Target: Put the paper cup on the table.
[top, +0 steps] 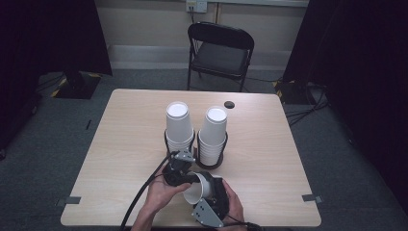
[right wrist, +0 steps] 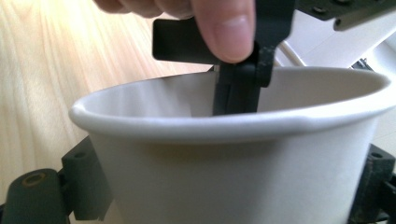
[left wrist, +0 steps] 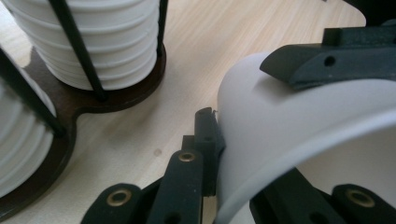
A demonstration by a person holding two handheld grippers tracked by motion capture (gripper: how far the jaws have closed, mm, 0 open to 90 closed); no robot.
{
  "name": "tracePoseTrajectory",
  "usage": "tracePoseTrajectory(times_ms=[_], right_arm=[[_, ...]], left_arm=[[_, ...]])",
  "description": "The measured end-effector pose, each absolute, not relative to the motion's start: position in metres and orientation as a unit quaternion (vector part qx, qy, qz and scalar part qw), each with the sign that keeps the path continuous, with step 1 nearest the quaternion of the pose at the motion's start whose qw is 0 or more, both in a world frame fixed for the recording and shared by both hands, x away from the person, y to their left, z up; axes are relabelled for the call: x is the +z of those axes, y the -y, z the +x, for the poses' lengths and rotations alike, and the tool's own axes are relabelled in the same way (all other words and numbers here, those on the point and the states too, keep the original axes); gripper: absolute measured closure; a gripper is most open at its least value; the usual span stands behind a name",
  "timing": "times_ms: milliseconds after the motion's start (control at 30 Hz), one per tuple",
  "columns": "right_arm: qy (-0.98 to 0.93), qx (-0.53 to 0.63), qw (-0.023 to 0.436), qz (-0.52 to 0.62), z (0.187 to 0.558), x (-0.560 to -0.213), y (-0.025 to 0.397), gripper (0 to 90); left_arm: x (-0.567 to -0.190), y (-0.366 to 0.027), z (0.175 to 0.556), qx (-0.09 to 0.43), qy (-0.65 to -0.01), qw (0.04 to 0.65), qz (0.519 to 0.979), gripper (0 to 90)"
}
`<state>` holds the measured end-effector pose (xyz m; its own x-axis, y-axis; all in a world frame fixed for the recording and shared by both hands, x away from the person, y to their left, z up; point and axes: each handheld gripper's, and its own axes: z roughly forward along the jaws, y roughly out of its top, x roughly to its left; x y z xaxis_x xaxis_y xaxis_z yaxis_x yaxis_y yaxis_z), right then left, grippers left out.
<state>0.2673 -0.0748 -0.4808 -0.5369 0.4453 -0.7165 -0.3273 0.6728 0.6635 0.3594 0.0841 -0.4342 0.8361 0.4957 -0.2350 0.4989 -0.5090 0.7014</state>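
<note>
A single white paper cup (top: 199, 187) is held tipped on its side above the near edge of the table, between both grippers. My left gripper (top: 185, 179) is shut on its wall at the rim, one jaw outside and one inside; in the left gripper view the left gripper (left wrist: 224, 149) pinches the cup (left wrist: 289, 116). My right gripper (top: 211, 190) is shut across the cup's body. In the right gripper view the right gripper (right wrist: 224, 186) has a jaw on each side of the cup (right wrist: 233, 163). A thumb presses the left gripper above the rim.
Two tall stacks of white cups (top: 178, 125) (top: 213, 132) stand in a black wire holder (top: 211, 163) at mid-table, just beyond the grippers; its base (left wrist: 70, 112) lies close by. A small black disc (top: 229, 104) lies farther back. A folding chair (top: 219, 48) stands behind the table.
</note>
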Motion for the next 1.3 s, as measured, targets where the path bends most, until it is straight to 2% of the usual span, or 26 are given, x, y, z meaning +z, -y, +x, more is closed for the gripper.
tracePoseTrajectory(times_ms=[100,333,567,733,933,1000,1300], right_arm=[[-0.778,0.410,0.473,0.042,0.269,-0.481,0.076,11.9],[-0.775,0.439,0.450,0.069,0.277,-0.479,0.083,12.1],[-0.774,0.449,0.438,0.086,0.279,-0.478,0.085,12.1],[-0.769,0.472,0.415,0.111,0.282,-0.477,0.093,12.1],[-0.771,0.488,0.384,0.141,0.293,-0.478,0.100,12.1],[-0.768,0.497,0.373,0.156,0.296,-0.479,0.103,12.1],[-0.762,0.504,0.355,0.198,0.300,-0.478,0.113,12.2]], left_arm=[[-0.437,-0.086,0.360,-0.001,-0.287,0.415,0.863,85.6],[-0.442,-0.087,0.361,0.007,-0.290,0.433,0.854,78.8],[-0.442,-0.100,0.356,0.024,-0.299,0.476,0.826,66.9],[-0.447,-0.106,0.353,0.051,-0.309,0.486,0.816,51.1],[-0.445,-0.110,0.350,0.072,-0.302,0.509,0.803,40.9],[-0.444,-0.111,0.347,0.083,-0.301,0.514,0.799,34.1],[-0.444,-0.125,0.337,0.097,-0.316,0.544,0.771,23.0]])
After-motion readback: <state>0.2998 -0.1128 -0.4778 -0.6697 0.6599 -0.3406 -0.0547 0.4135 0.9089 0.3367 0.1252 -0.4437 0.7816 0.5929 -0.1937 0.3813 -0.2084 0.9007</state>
